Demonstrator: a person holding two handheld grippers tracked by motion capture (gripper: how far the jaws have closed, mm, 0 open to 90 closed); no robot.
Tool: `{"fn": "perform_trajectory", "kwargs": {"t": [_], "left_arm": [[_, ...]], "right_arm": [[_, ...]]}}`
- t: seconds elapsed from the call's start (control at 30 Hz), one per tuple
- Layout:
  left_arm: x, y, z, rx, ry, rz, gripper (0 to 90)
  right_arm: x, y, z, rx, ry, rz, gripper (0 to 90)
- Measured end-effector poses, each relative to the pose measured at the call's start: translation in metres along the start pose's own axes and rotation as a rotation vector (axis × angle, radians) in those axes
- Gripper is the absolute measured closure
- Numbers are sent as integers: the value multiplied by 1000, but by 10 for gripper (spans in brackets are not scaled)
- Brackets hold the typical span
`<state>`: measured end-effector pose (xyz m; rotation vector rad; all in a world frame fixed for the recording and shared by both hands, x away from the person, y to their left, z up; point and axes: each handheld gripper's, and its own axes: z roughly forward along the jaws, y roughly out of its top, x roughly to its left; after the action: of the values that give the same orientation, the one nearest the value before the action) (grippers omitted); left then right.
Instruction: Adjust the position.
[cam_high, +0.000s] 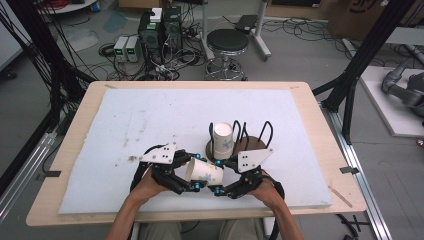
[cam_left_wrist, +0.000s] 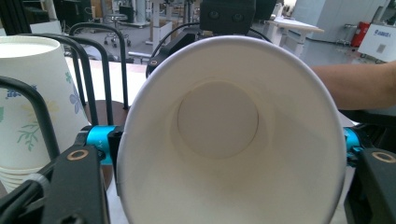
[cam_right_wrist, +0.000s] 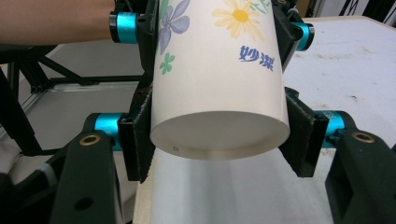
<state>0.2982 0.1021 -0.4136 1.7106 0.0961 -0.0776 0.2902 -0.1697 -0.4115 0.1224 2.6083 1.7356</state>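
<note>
Down near the front edge of the desk (cam_high: 75, 150), just right of its middle, both grippers hold one paper cup (cam_high: 204, 172) between them, lying on its side above the white mat (cam_high: 150, 120). The left gripper (cam_high: 184, 181) has its jaws closed on the cup's wide open end; in the left gripper view the cup's rim sits between the two black jaws, and the view looks straight into the cup's plain white inside down to its round bottom. The right gripper (cam_right_wrist: 219, 140) has its jaws pressed on the narrow base end, one pad (cam_right_wrist: 140, 140) on each side of the wall just behind the flat bottom. The cup is white with printed flowers, blue and green on one side, a yellow daisy above, and small blue characters beside it. Just behind the grippers, toward the desk's middle, a stack of like cups (cam_high: 223, 140) stands upright in a round brown holder (cam_high: 252, 144) with black wire loops (cam_high: 266, 131).
</note>
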Motion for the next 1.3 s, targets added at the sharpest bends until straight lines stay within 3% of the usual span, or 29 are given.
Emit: {"fn": "perform_trajectory", "kwargs": {"t": [0.33, 0.43, 0.77, 0.93, 1.13, 1.3], "left_arm": [[0, 0, 0, 9, 5, 5, 314], [0, -1, 0, 22, 10, 3, 313], [0, 1, -2, 31, 29, 2, 310], [1, 14, -13, 120, 91, 8, 309], [6, 26, -21, 196, 128, 4, 308], [9, 32, -23, 305, 156, 10, 306]], "right_arm": [[0, 0, 0, 6, -2, -5, 357], [-1, 0, 2, 11, 1, 29, 161], [0, 1, 1, 16, -24, 38, 161], [2, -4, -9, 22, -90, 65, 161], [6, -17, -28, 19, -184, 102, 161], [7, -21, -38, 17, -246, 121, 162]]}}
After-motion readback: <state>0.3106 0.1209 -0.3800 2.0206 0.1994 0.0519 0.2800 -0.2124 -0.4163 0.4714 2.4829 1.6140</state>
